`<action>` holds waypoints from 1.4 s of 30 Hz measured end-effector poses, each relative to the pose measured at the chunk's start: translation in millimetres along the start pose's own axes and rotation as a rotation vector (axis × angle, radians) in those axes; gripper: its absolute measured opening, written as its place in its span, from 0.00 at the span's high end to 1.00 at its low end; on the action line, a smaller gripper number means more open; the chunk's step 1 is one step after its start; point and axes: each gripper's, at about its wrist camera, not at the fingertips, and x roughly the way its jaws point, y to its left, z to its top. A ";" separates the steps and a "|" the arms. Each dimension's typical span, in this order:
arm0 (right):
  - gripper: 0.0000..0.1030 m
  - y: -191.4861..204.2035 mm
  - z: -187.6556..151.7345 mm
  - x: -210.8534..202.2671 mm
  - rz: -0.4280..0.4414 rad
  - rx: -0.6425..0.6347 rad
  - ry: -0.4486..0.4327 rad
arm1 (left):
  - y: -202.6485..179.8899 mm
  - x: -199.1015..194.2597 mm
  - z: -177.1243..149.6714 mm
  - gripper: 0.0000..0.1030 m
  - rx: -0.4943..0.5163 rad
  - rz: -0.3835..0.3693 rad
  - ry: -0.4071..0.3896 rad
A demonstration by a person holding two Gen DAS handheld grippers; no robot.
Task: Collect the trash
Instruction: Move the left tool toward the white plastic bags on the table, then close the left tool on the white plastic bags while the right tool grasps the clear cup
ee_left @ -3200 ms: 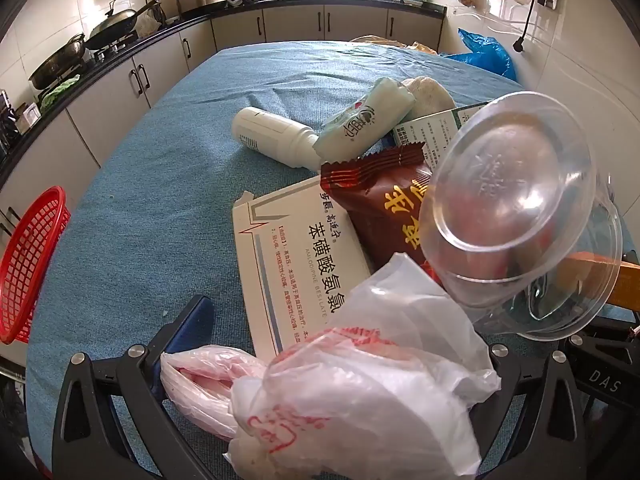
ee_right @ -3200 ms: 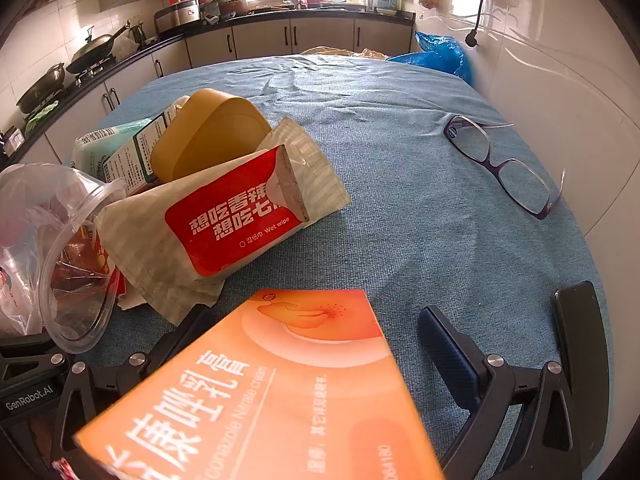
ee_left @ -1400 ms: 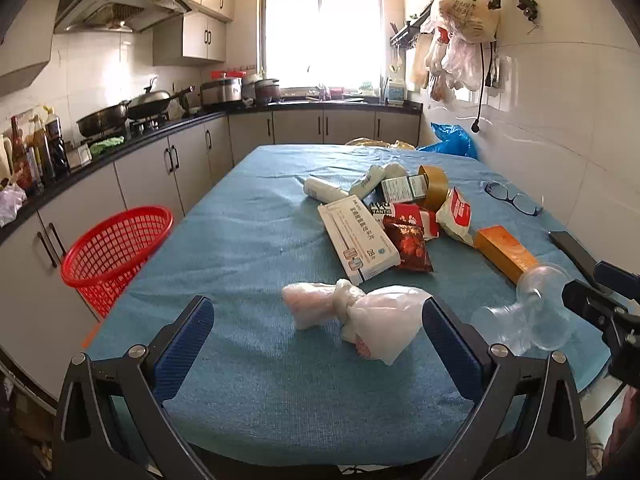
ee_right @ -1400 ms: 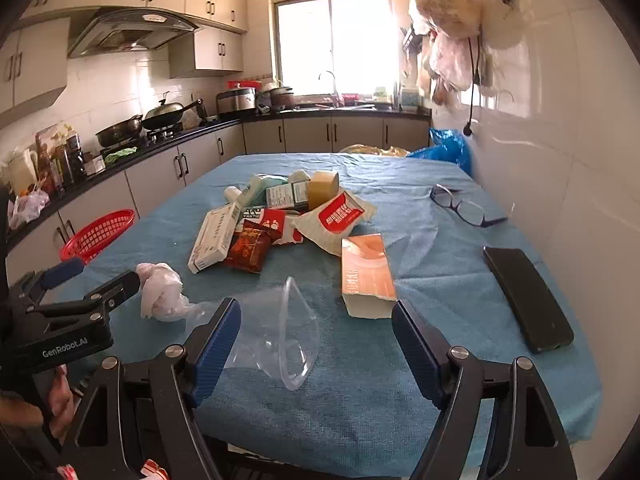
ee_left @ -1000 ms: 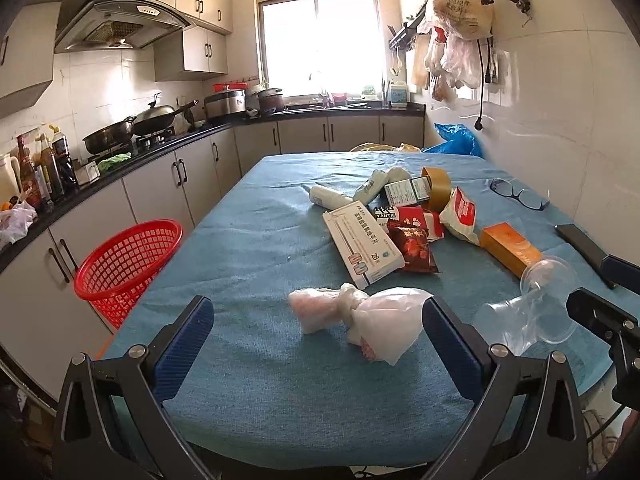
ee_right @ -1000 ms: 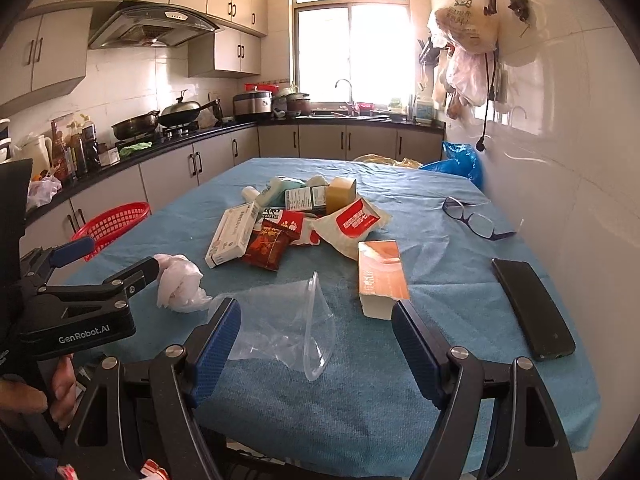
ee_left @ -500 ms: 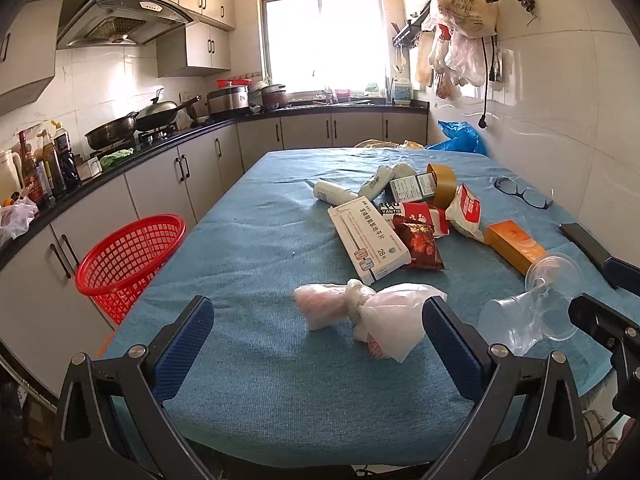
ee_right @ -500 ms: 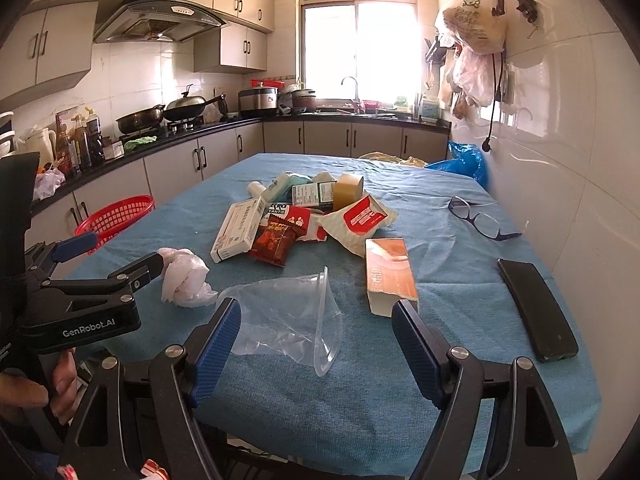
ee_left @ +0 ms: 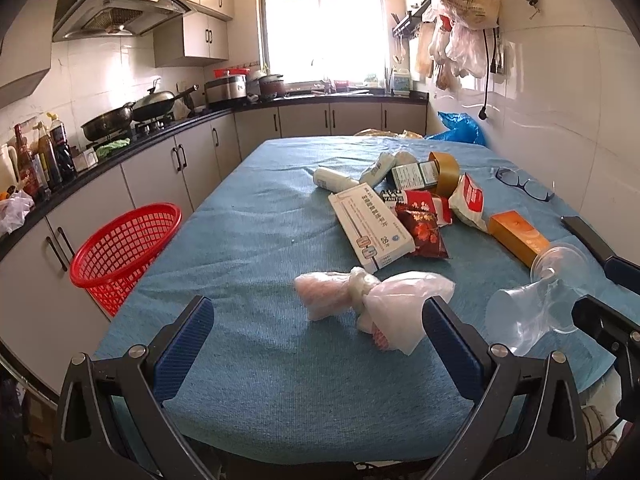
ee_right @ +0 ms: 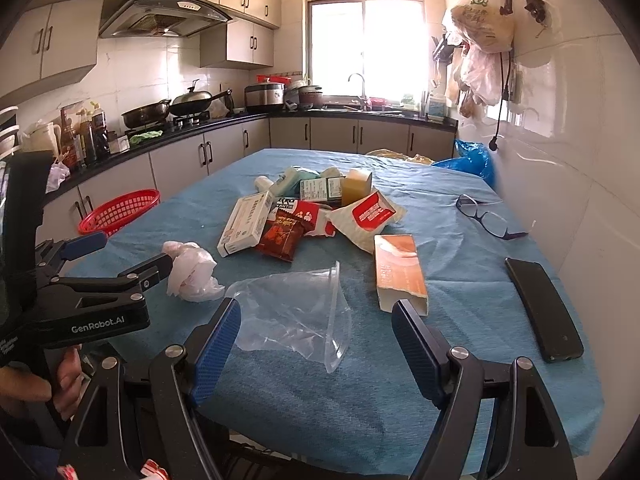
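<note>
Left gripper (ee_left: 316,344): you hold it back from the near table edge, jaws wide apart and gripping nothing; the knotted plastic bag (ee_left: 372,304) lies on the cloth between the two blue pads as seen from its camera.
Right gripper (ee_right: 316,344): your jaws stand apart here too, nothing between the pads; the clear plastic cup (ee_right: 304,312) lies on its side just ahead of them, mouth turned to the right.
Knotted plastic bag, right view: it sits near the tip of your left gripper's finger; whether they touch cannot be told.
Trash pile: mid-table, a white medicine box (ee_left: 370,226), a dark red snack packet (ee_left: 420,232), a red-and-white wet-wipe pack (ee_right: 368,216), a roll of brown tape (ee_left: 444,172) and a white bottle (ee_left: 332,180) lie heaped together.
Orange box (ee_right: 400,272): on the cloth by itself, to the right of the cup and nearer you than the pile.
Table (ee_left: 256,216): covered in blue cloth.
Red basket (ee_left: 124,248): beside the table's left edge, below the tabletop, against the cabinets.
Not trash: glasses (ee_right: 486,216) and a black phone (ee_right: 544,308) lie on the right side of the table, well apart from the pile.
</note>
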 end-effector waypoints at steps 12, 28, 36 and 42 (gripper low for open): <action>0.15 6.3 -4.5 10.4 0.023 -0.017 0.041 | 24.8 28.6 0.6 0.00 -0.078 -0.183 0.147; 0.15 -10.0 -9.4 17.6 0.028 0.046 0.066 | -0.9 89.0 31.6 0.00 -0.084 -0.266 0.221; 0.15 -15.6 -9.2 23.7 0.043 0.071 0.074 | -4.6 98.8 32.9 0.35 -0.127 -0.325 0.234; 0.46 -14.4 -6.8 32.5 0.099 0.065 0.083 | 1.3 89.1 34.0 0.42 -0.149 -0.332 0.210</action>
